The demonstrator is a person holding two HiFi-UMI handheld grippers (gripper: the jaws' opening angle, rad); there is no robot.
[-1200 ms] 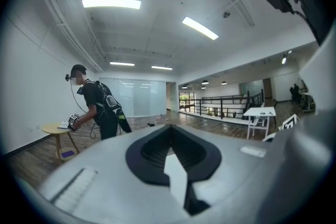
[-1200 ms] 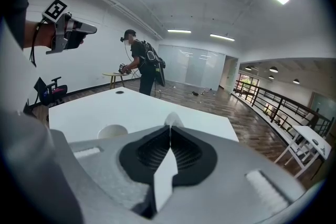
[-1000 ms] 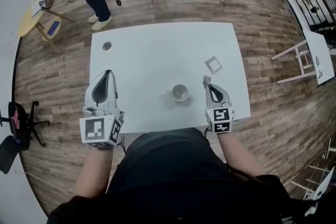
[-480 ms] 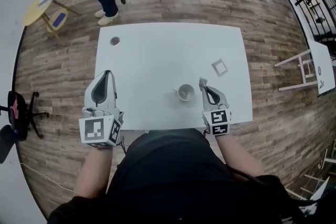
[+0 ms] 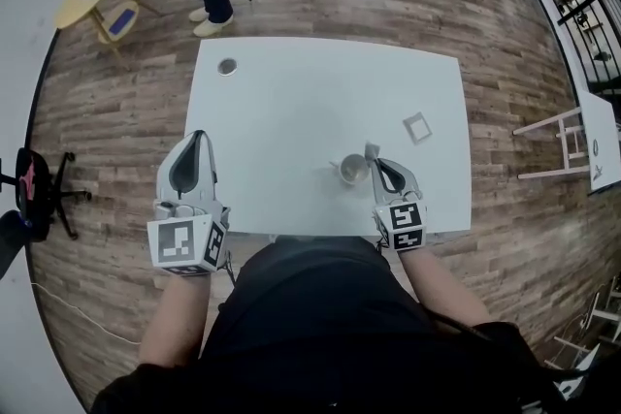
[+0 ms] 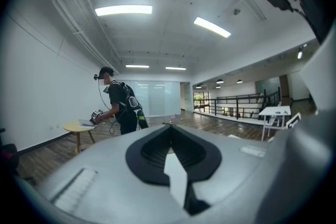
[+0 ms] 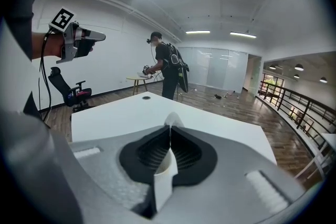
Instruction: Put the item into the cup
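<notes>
Moved R gripper, clamped on item, closer to cup; now just right of rim, centre frame. Ready for drop, prob. L gripper jaws together, empty, lower left.

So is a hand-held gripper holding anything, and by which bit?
The right hand-held gripper pinches a small pale item by one end; the rest pokes past the tips. The left hand-held gripper is shut on nothing.

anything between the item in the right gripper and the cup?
Nothing visible. The right gripper is shut on a small pale item right beside the cup, at its right in the head view. The square frame lies farther right on the table, off that line.
</notes>
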